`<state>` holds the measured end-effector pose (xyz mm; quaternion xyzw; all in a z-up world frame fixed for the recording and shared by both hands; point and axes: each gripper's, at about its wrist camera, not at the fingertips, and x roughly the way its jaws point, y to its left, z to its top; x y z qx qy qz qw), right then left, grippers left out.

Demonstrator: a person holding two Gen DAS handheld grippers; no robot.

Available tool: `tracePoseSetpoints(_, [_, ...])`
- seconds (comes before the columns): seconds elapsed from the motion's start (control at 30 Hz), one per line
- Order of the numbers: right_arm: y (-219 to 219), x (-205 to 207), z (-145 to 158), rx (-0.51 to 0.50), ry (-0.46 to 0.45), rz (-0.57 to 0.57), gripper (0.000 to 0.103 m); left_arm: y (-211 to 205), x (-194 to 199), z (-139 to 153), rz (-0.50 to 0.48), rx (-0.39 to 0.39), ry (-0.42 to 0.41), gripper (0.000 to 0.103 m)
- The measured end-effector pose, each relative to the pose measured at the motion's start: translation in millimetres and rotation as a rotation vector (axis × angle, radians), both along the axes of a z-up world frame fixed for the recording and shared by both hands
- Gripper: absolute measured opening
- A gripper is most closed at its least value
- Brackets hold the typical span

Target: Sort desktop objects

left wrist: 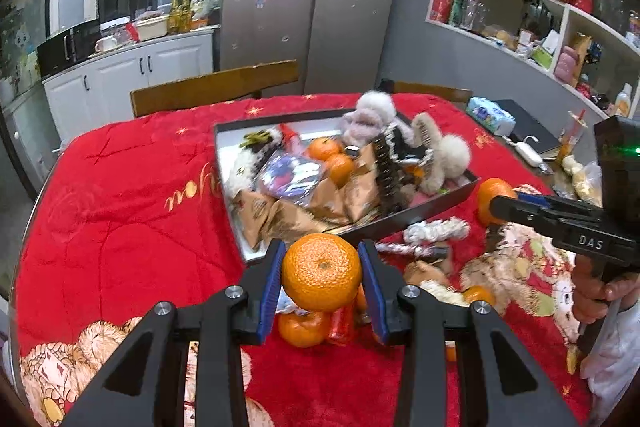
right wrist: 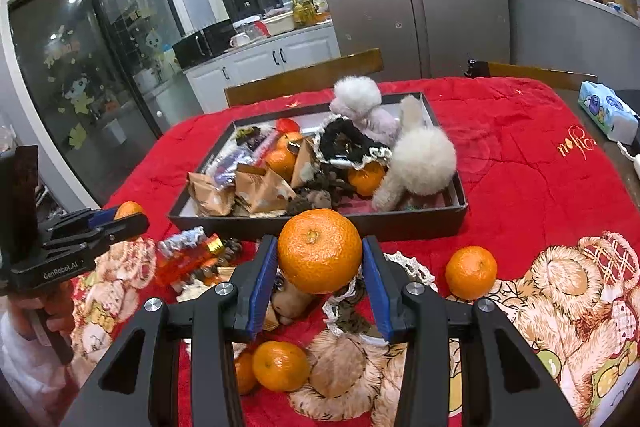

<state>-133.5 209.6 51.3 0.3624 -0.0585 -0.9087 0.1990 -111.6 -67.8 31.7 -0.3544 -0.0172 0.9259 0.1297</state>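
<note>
In the left wrist view my left gripper (left wrist: 321, 251) is shut on a tangerine (left wrist: 322, 273), held above the red cloth just in front of the dark tray (left wrist: 424, 213). My right gripper (right wrist: 319, 247) is likewise shut on a tangerine (right wrist: 319, 253) before the tray's near wall (right wrist: 400, 227). Each view shows the other gripper from the side: the right gripper (left wrist: 497, 206) with its tangerine (left wrist: 489, 193), the left gripper (right wrist: 138, 221) with its tangerine (right wrist: 127, 209). The tray holds snack packets, tangerines and plush hair clips. Loose tangerines (right wrist: 471, 273) (right wrist: 280, 366) lie on the cloth.
Wrapped sweets (right wrist: 188, 253), a lace hair tie (right wrist: 412, 267) and a white scrunchie (left wrist: 436, 230) litter the cloth near the tray. A tissue pack (left wrist: 490, 115) lies at the table's far right edge. Wooden chair backs (left wrist: 216, 89) stand behind the table, with a fridge beyond.
</note>
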Motion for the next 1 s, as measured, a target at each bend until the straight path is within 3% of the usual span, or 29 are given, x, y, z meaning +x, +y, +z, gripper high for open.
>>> tracePoseSetpoints(0.33, [9.9,-5.5,12.7,-0.113,-0.032,0.009,0.041,13.1,0.8,17.9,-0.043,0.009,0.025,0.039])
tracePoseSetpoints(1.0, [12.9,-15.3,32.5,-0.177,-0.010,0.026,0.041,35.5,-13.0,33.2,-0.085,0.012,0.037,0.039])
